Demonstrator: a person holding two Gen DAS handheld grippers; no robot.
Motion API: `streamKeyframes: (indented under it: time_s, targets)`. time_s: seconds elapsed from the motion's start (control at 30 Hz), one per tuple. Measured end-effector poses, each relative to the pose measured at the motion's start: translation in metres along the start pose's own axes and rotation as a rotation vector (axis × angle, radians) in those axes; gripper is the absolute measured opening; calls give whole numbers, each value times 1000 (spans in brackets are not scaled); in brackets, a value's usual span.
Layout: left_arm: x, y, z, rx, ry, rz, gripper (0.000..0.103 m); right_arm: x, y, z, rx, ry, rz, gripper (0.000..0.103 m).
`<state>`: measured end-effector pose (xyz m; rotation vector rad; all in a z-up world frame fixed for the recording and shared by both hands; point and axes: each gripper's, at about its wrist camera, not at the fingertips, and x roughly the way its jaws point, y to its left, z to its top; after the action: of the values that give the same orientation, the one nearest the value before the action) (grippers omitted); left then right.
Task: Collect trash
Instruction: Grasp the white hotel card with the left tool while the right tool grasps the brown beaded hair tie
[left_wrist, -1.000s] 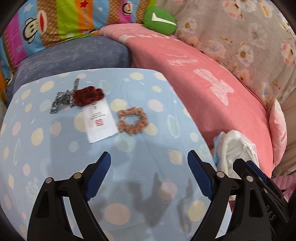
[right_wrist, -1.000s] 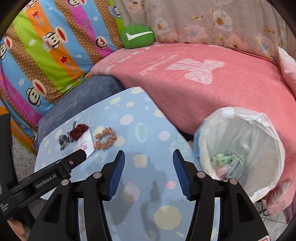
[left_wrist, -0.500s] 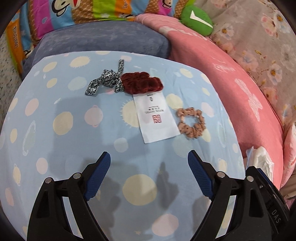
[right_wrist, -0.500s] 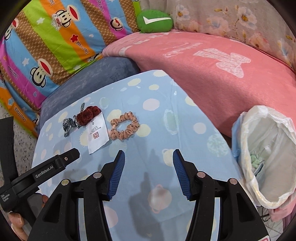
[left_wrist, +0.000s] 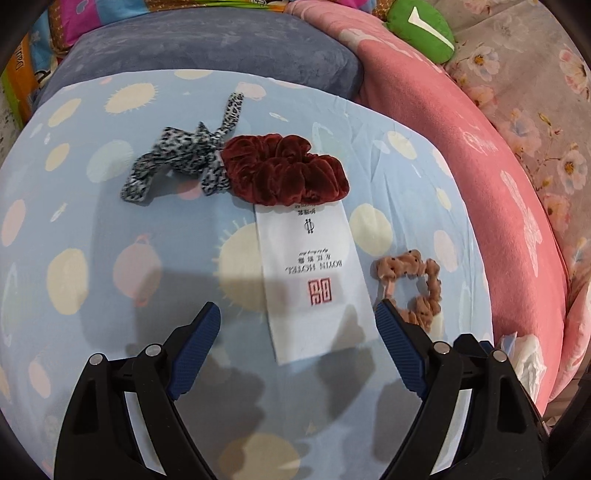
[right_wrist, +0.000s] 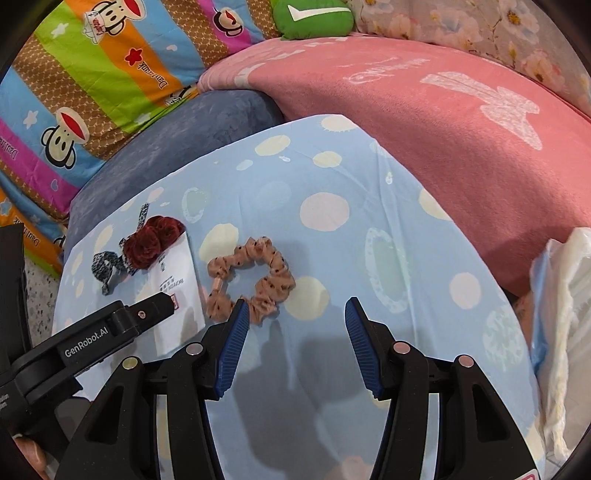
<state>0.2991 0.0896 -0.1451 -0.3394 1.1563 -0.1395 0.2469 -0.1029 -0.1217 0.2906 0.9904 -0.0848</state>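
A white paper packet with red hotel print (left_wrist: 314, 273) lies flat on the blue dotted sheet (left_wrist: 92, 229). Its far end is tucked under a dark red velvet scrunchie (left_wrist: 284, 170). A leopard-print hair tie (left_wrist: 188, 158) lies left of that, and a peach dotted scrunchie (left_wrist: 413, 288) right of the packet. My left gripper (left_wrist: 299, 347) is open and empty, its jaws on either side of the packet's near end. My right gripper (right_wrist: 293, 343) is open and empty, just right of the peach scrunchie (right_wrist: 255, 277). The white-lined trash bin (right_wrist: 569, 325) shows at the right edge.
A pink blanket (right_wrist: 443, 122) and a grey-blue cushion (left_wrist: 207, 48) border the sheet at the back. A striped monkey-print quilt (right_wrist: 92, 74) and a green pillow (right_wrist: 314, 16) lie beyond. The left gripper's body (right_wrist: 92, 339) crosses the lower left of the right wrist view.
My left gripper has moved forward and left over the sheet, up to the paper packet. My right gripper has swung left, away from the bin and toward the peach scrunchie. Both have stayed open.
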Motion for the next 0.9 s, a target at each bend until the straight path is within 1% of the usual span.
streamKeyframes:
  time_s: [0.07, 0.13, 0.3, 0.33, 0.4, 0.43, 0.47, 0.5, 0.53, 0.57, 0.63, 0.67, 0.7, 0.73, 0.83, 0.9]
  targets:
    - [9, -3, 4, -4, 12, 4, 82, 11, 0, 5, 7, 10, 4, 53]
    - [12, -7, 7, 3, -3, 17, 87, 20, 1, 9, 12, 17, 6, 53]
    - [17, -14, 13, 11, -19, 39, 87, 37, 7, 12, 9, 36, 17, 53]
    - [18, -15, 13, 19, -24, 45, 87, 40, 9, 11, 5, 40, 17, 51]
    - [17, -16, 11, 39, -39, 65, 80, 45, 11, 9, -3, 49, 18, 47]
    - [16, -17, 10, 54, -49, 74, 71, 44, 11, 6, -9, 39, 9, 43]
    - [16, -17, 9, 68, -54, 80, 60, 44, 12, 5, -18, 31, -5, 41]
    - [15, -17, 9, 80, -58, 87, 55, 43, 12, 3, -30, 26, -16, 35]
    - [14, -17, 8, 87, -63, 85, 47, 42, 11, 1, -39, 22, -27, 27]
    - [13, -16, 6, 90, -67, 80, 40, 41, 10, -1, -39, 22, -32, 22]
    - [12, -16, 3, 105, -71, 70, 31, 37, 4, -6, -25, 24, -23, 16]
    - [11, -17, 0, 115, -70, 63, 26, 35, 2, -9, -19, 26, -18, 15]
    - [10, -18, -3, 125, -69, 57, 25, 33, 0, -12, -14, 28, -15, 14]
    - [10, -19, -5, 131, -63, 44, 20, 30, -2, -15, -8, 30, -14, 14]
    - [8, -23, -16, 136, -36, -8, 13, 20, -8, -25, 7, 32, -15, 12]
    - [3, -28, -24, 150, -34, -25, 10, 13, -13, -31, 22, 27, -17, 12]
